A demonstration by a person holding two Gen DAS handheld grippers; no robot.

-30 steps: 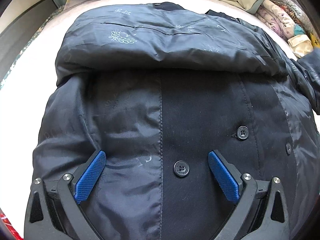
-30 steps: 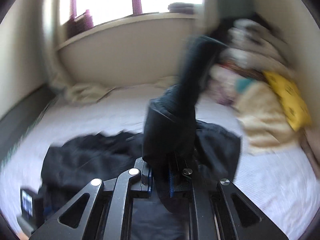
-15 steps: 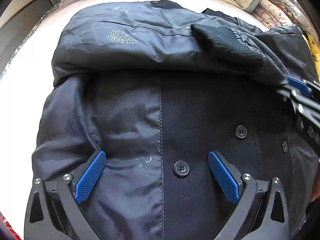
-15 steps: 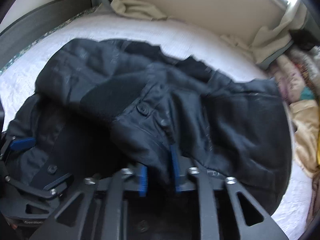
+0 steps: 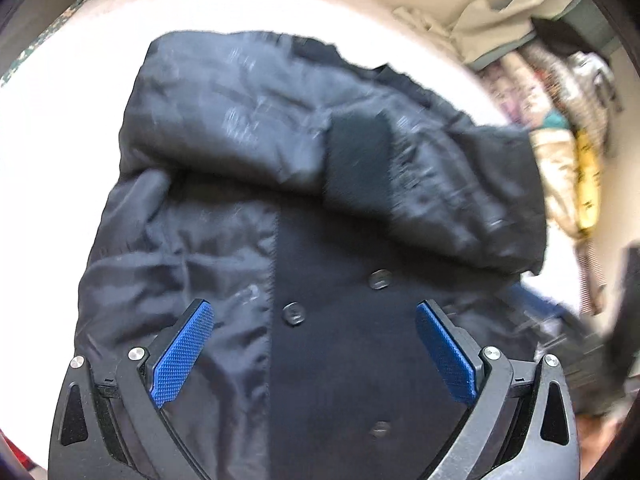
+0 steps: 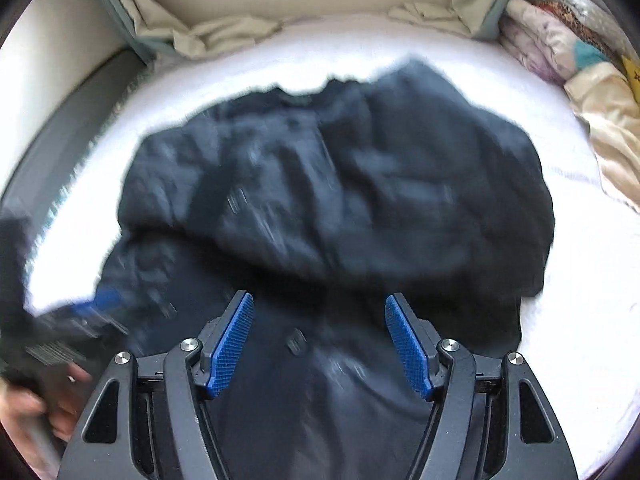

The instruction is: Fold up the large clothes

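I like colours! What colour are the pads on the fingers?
Blue pads, on black fingers; the left wrist view shows them best.

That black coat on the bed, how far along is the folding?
Partly done. The black coat lies on the white bed with both sleeves laid across its top. The right gripper is opening with nothing between its pads; the left gripper is open. Folding the body remains.

We see a dark navy jacket (image 5: 328, 240) lying on the white bed, lining outward, buttons showing near us, its far part and sleeve folded across.
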